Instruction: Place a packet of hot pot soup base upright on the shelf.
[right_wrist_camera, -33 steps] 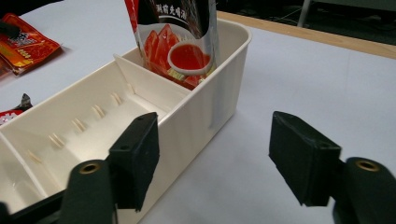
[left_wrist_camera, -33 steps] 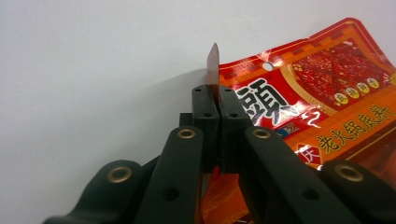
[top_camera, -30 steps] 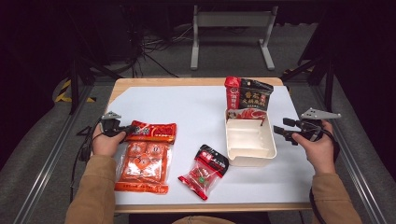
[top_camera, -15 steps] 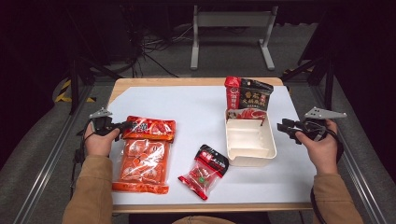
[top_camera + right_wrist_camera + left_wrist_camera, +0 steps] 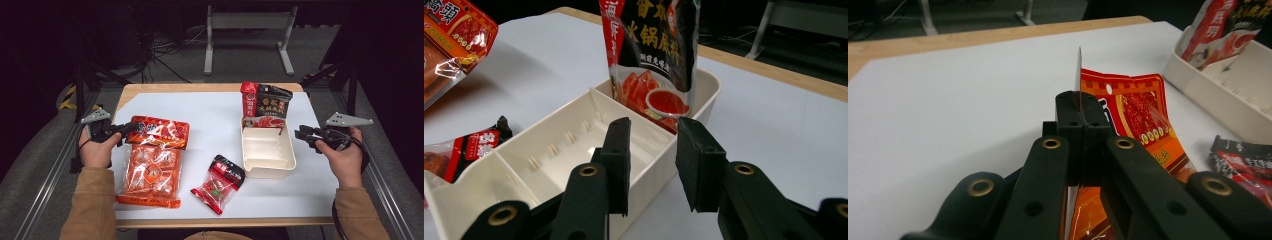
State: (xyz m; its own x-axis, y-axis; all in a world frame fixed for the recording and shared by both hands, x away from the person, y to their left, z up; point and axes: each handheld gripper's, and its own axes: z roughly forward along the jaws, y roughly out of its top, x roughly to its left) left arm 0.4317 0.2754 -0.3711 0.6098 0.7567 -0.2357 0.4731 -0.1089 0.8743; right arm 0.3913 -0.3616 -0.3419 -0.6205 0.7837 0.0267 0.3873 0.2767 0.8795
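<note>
While the left gripper [image 5: 131, 128] has its jaws pressed tight on the top edge of the large orange snack bag [image 5: 152, 160], the bag's far end lies flat on the white table [image 5: 210, 125], so the pinched end is raised and the rest trails toward the person. In the left gripper view the thin seal stands on edge between the closed pads, with only a narrow strip of film caught.

Over on the other side, the right gripper [image 5: 302, 134] sits just beside the cream divided tray [image 5: 267, 165], jaws parted by a moderate gap and holding nothing. A black and red sauce pouch [image 5: 265, 102] stands upright in the tray's far compartment, and the 2 nearer compartments look bare. A small red packet [image 5: 219, 182] lies on the table between bag and tray.

My worry is that narrow bite: the bag looks heavy with its 6 or so pieces, and if it is swung quickly toward the tray the film could slip out. It also looks wider than any compartment, so it may catch the rim, tip the pouch, or drag across the small packet.
</note>
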